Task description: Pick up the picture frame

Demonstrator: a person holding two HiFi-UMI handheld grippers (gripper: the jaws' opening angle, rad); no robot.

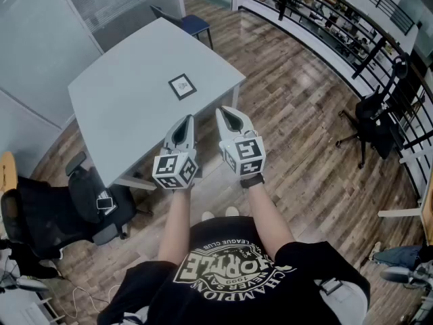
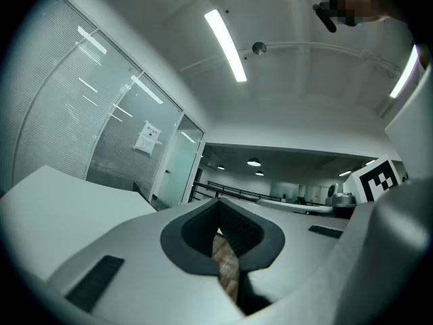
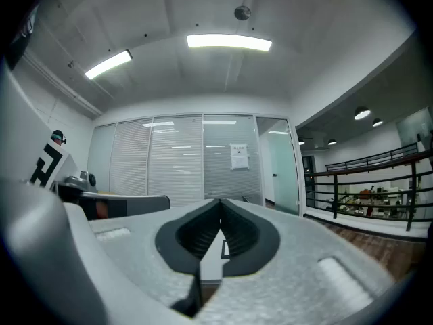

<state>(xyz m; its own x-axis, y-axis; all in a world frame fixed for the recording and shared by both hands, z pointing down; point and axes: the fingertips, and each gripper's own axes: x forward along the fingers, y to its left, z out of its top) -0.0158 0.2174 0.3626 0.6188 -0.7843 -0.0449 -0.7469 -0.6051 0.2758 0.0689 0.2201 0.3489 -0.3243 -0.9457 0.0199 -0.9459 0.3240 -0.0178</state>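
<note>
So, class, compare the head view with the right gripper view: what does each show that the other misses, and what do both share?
Head view only: the person's arms, the whole grey table seen from above, and a black office chair beside it.

Right gripper view only: the ceiling lights and a paper notice on the glass wall.

Both: the right gripper with jaws shut and empty, the picture frame lying on the table ahead (only a small dark rectangle in the right gripper view), the black railing and the wood floor.
</note>
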